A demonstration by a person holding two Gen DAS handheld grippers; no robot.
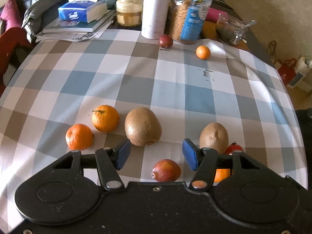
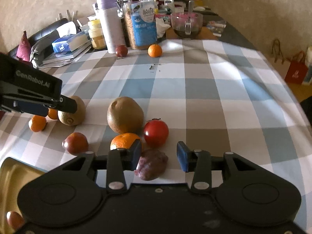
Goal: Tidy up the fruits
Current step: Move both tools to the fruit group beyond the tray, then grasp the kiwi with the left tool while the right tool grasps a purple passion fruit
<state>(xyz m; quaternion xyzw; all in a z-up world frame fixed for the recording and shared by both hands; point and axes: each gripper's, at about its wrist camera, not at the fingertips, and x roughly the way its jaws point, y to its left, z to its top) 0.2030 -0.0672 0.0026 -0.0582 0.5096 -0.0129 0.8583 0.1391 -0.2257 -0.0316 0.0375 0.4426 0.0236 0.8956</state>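
Fruits lie on a checked tablecloth (image 1: 175, 89). In the left wrist view my left gripper (image 1: 156, 157) is open and empty above a small red fruit (image 1: 165, 170), with a kiwi (image 1: 143, 126) ahead, a second kiwi (image 1: 214, 137) to the right and two mandarins (image 1: 105, 118) (image 1: 79, 136) to the left. In the right wrist view my right gripper (image 2: 159, 157) is open and empty over a wrinkled purple fruit (image 2: 152, 164). A tomato (image 2: 156, 133), an orange (image 2: 123, 140) and a kiwi (image 2: 124, 114) lie just ahead. The left gripper (image 2: 37, 97) shows at the left edge.
A jar (image 1: 192, 13), a white bottle (image 1: 155, 9), a tissue box (image 1: 81, 9), books and a glass cup (image 1: 231, 28) crowd the far edge. A dark red fruit (image 1: 165, 41) and a mandarin (image 1: 203, 52) lie near them. A gold tray (image 2: 11, 177) sits at the near left.
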